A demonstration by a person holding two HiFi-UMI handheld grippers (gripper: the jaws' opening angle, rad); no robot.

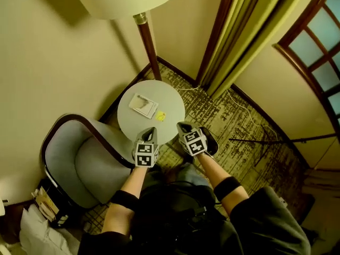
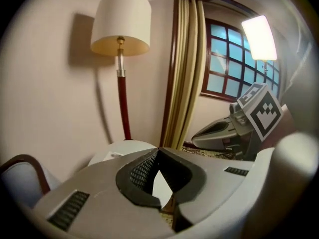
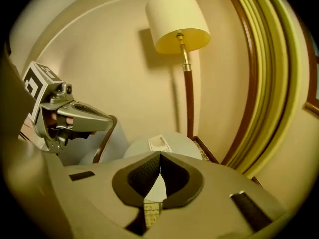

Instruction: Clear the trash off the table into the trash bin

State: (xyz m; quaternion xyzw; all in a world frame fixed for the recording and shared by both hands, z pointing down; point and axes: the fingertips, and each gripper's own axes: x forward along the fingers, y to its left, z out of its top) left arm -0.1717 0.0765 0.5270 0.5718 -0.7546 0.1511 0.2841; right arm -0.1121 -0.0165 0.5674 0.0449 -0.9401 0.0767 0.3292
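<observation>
A small round grey table [image 1: 171,101] carries a flat white card [image 1: 143,105] and a crumpled yellow scrap [image 1: 160,116]. Both grippers hover side by side at the table's near edge, pointing toward it and empty. My left gripper [image 1: 151,130] is shut, its pads meeting at the tip [image 2: 158,151]. My right gripper [image 1: 184,125] is shut too, with nothing between its pads [image 3: 160,156]. In the right gripper view the white card [image 3: 159,143] lies on the table [image 3: 179,144] just beyond the jaws. No trash bin is clearly in view.
A grey armchair [image 1: 79,161] with a dark wooden frame stands left of the table. A floor lamp [image 1: 149,41] rises behind it, with curtains [image 1: 239,31] and a window [image 1: 319,41] to the right. Patterned carpet [image 1: 239,126] spreads right. A dark holder with papers [image 1: 49,205] sits lower left.
</observation>
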